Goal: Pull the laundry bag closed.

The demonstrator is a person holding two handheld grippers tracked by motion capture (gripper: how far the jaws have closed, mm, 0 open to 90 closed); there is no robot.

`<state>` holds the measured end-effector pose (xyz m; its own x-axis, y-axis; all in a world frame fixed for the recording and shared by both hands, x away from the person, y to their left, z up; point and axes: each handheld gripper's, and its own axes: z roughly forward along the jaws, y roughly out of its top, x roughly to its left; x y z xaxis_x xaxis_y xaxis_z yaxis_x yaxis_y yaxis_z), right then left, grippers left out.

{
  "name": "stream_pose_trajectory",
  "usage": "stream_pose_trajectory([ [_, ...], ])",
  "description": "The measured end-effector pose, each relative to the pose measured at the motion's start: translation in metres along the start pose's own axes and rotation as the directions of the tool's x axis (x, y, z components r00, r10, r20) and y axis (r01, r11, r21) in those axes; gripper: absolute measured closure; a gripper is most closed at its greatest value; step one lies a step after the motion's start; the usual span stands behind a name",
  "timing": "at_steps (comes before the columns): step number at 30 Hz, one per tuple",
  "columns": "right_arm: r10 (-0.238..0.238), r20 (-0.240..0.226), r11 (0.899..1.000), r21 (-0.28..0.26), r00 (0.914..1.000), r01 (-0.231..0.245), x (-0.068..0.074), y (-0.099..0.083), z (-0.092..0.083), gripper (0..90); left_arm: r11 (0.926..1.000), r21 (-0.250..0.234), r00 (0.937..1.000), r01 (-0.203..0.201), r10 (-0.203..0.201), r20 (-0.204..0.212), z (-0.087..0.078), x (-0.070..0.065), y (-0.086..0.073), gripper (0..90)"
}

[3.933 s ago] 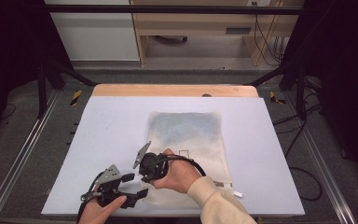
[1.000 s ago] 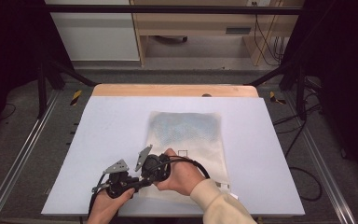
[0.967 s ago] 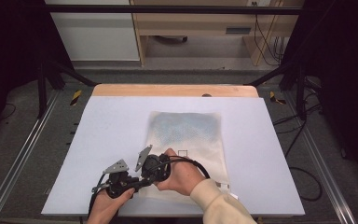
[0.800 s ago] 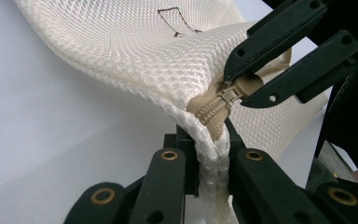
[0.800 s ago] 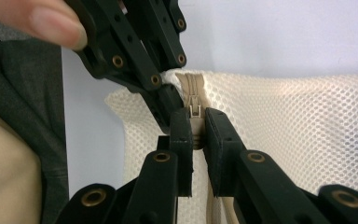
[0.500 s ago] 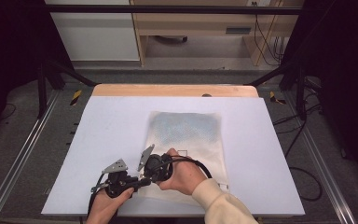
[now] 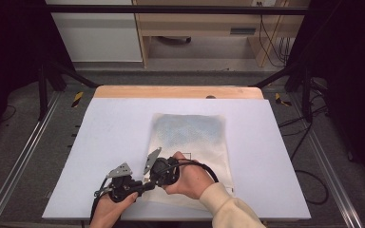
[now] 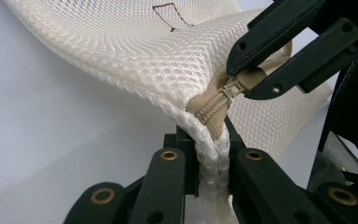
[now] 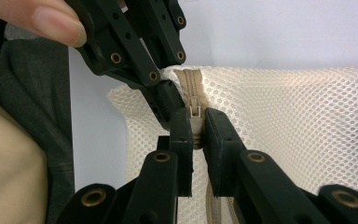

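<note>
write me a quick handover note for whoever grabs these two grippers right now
Left gripper: shut on the corner of the mesh bag, just below the zip's end.
Right gripper: shut on the zip pull.
The bag lies flat on the white table, near edge lifted at the grippers, both at its near left corner.
Done: corner and pull both gripped.
Left: the slider sits at the zip's end, so the run along the zip seems still to come. Hold the corner firm and draw the pull steadily.
</note>
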<state>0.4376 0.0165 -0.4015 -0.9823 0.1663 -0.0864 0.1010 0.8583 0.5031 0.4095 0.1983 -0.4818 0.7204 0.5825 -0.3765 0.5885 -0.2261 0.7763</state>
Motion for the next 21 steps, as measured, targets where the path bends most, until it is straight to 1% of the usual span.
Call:
stream_pose_trajectory([
  [2, -0.006, -0.001, 1.0, 0.001, 1.0, 0.006, 0.0002, -0.0001, -0.0011, 82.3, 1.0, -0.004, 1.0, -0.001, 0.001, 0.001, -0.0001, -0.0003, 0.0, 84.0],
  [4, -0.008, -0.002, 1.0, -0.013, 1.0, 0.008, 0.0002, -0.0007, -0.0027, 82.3, 1.0, -0.007, 1.0, -0.001, 0.001, 0.001, -0.0002, -0.0013, 0.0, 84.0],
  [5, -0.01, -0.003, 1.0, -0.014, 0.9999, 0.01, -0.0001, -0.0013, -0.0037, 82.3, 1.0, -0.004, 1.0, -0.008, 0.008, 0.0, 0.0002, -0.0018, -0.0001, 84.0],
  [7, -0.007, -0.002, 1.0, -0.015, 1.0, 0.007, 0.0018, -0.0031, -0.0043, 82.3, 1.0, 0.001, 1.0, -0.009, 0.009, 0.003, 0.001, -0.0025, -0.0002, 84.0],
  [11, -0.002, -0.007, 1.0, -0.021, 1.0, 0.002, 0.001, -0.0052, -0.0045, 82.3, 1.0, 0.0, 1.0, -0.006, 0.006, 0.006, 0.0011, -0.0029, -0.0001, 84.0],
  [14, -0.007, -0.009, 1.0, -0.017, 0.9999, 0.007, 0.0002, -0.0061, -0.004, 82.3, 1.0, 0.0, 1.0, -0.007, 0.007, 0.005, 0.0012, -0.0031, -0.0001, 84.0],
  [18, 0.001, -0.013, 1.0, -0.009, 0.9999, -0.001, -0.0006, -0.0078, -0.003, 82.3, 1.0, 0.002, 1.0, -0.009, 0.009, 0.004, 0.0017, -0.0037, -0.0004, 83.9],
  [19, 0.009, -0.01, 1.0, -0.011, 0.9999, -0.009, -0.0002, -0.0084, -0.0032, 82.3, 1.0, 0.0, 1.0, -0.008, 0.008, 0.006, 0.0017, -0.0039, -0.0003, 83.9],
  [20, 0.009, -0.01, 1.0, -0.011, 0.9999, -0.009, -0.0002, -0.0084, -0.0032, 82.3, 1.0, 0.0, 1.0, -0.008, 0.008, 0.006, 0.0017, -0.0039, -0.0003, 83.9],
  [21, -0.001, -0.014, 1.0, -0.009, 0.9999, 0.0, -0.0014, -0.0097, -0.003, 82.3, 1.0, 0.0, 0.9999, -0.007, 0.007, 0.008, 0.0018, -0.0039, -0.0001, 84.0],
])
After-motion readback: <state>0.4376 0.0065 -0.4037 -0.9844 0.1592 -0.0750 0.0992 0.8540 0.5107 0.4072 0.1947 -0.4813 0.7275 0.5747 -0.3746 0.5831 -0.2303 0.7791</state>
